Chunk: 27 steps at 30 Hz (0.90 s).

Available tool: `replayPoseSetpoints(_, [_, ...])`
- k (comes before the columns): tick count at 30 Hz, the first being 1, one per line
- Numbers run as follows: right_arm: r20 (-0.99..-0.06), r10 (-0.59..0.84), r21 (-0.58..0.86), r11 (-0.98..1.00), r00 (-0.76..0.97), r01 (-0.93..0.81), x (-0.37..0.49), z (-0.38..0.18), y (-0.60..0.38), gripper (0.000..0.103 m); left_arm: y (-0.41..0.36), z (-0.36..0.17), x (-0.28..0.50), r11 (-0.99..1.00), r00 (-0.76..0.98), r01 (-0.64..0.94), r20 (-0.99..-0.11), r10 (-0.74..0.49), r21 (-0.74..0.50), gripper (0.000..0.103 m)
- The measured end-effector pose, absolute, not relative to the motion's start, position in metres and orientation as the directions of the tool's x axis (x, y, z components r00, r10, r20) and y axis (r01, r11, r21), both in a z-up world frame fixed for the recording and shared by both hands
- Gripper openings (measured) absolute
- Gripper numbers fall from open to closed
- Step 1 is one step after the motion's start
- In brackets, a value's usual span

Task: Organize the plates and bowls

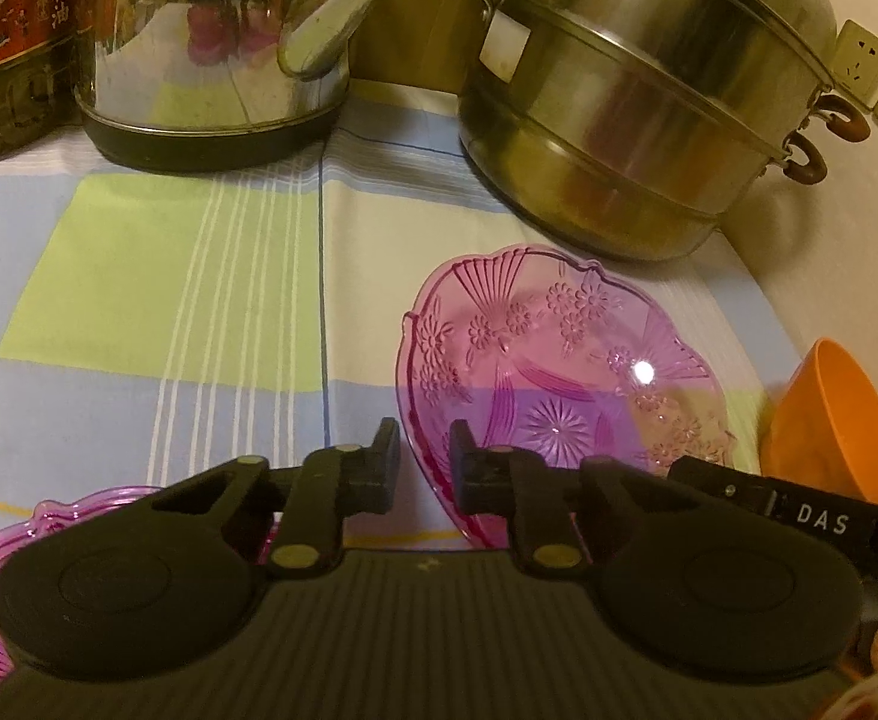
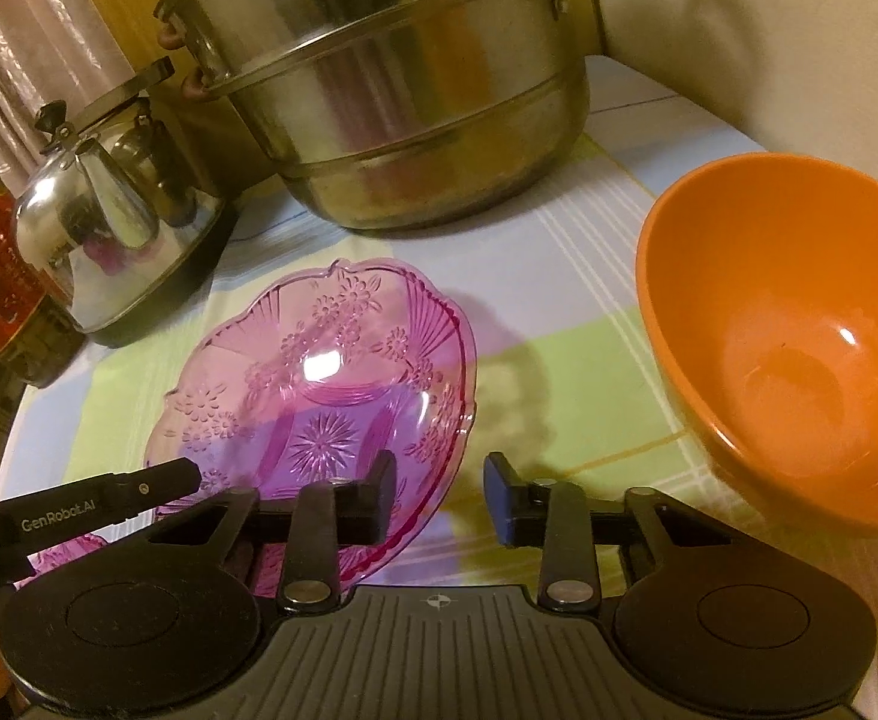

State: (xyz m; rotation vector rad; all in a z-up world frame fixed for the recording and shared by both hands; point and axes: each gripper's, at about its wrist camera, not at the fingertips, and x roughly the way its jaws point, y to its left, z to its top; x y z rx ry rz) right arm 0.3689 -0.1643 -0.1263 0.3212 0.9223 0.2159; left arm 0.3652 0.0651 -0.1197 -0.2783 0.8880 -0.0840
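Your left claw pinches the pink plate's rim; your right claw gapes empty. Thin grip: tilt it and the plate may slip.

Plate before pot — bowl right

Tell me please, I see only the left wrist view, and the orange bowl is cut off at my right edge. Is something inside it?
Observer: No. The right wrist view shows the orange bowl almost whole, and its inside is empty.
Operator: Where is the right gripper? I see only one black part of it.
Observer: The right gripper is at the near rim of the pink plate. One finger is over the plate and the other is outside it, with a clear gap between them.
Operator: The kettle top is also cut off for me.
Observer: The kettle has its handle standing up, above a black knob.
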Motion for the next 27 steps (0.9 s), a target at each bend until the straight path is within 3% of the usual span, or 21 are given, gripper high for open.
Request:
replayPoseSetpoints(5, [-0.745,0.315,0.359,0.932,0.588,-0.045,0.371,-0.127,-0.162,0.015,0.065,-0.12,0.365,0.961,0.629,-0.037,-0.754,-0.191,-0.275,0.011])
replayPoseSetpoints(27, [-0.723,0.305,0.358,0.933,0.62,-0.042,0.346,-0.097,-0.171,0.014,0.058,-0.089,0.338,0.962,0.666,-0.02,-0.721,-0.19,-0.272,0.011])
